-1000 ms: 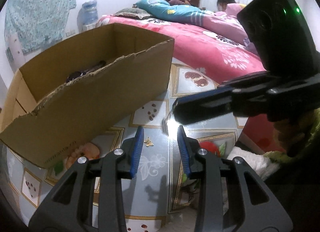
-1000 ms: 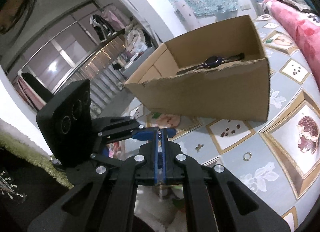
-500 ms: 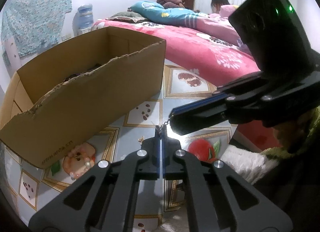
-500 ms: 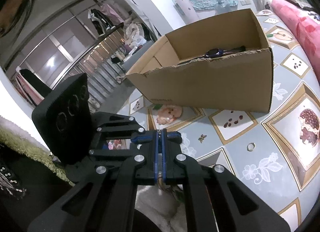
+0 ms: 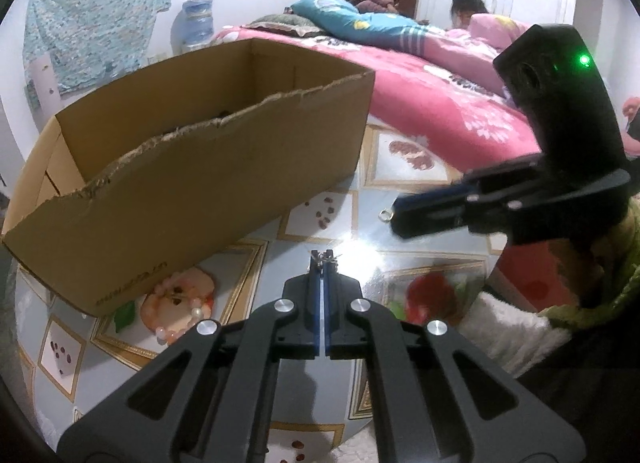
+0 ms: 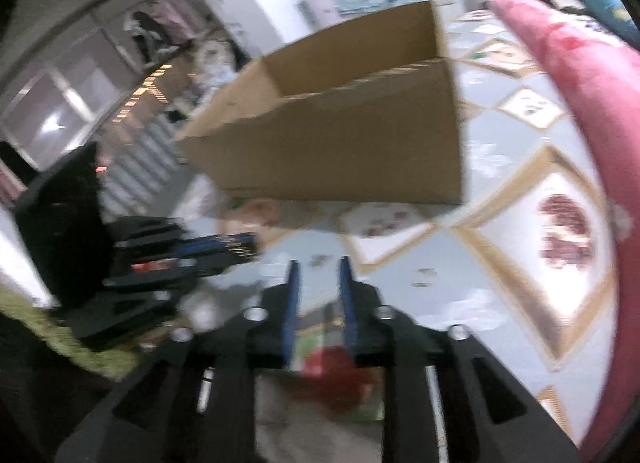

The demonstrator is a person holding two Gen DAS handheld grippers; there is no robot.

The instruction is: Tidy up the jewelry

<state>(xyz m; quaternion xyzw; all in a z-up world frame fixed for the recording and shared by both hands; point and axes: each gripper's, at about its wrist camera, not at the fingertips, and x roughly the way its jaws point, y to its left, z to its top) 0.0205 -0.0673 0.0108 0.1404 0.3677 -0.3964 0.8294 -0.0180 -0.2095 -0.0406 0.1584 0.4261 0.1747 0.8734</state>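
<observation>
My left gripper point(image 5: 323, 257) is shut on a small silver chain piece point(image 5: 330, 259) that sticks out at its fingertips, above the patterned table. My right gripper point(image 6: 317, 269) is open and empty; it also shows in the left wrist view point(image 5: 404, 219) to the right, apart from the left one. An open cardboard box point(image 5: 192, 171) stands at the back left; it also shows in the blurred right wrist view point(image 6: 344, 139). A silver ring point(image 5: 385, 215) lies on the table by the right gripper's tip. A pink bead bracelet point(image 5: 176, 311) lies in front of the box.
The table wears a glossy fruit-patterned cloth point(image 5: 328, 219). A small gold ornament point(image 6: 320, 260) and the ring point(image 6: 426, 275) lie on it in the right wrist view. A pink-covered bed point(image 5: 420, 87) with two people is behind. A white furry sleeve point(image 5: 508, 327) is at right.
My left gripper closed on the chain piece that the right gripper held. The right gripper then opened, let go and pulled away to the right.
</observation>
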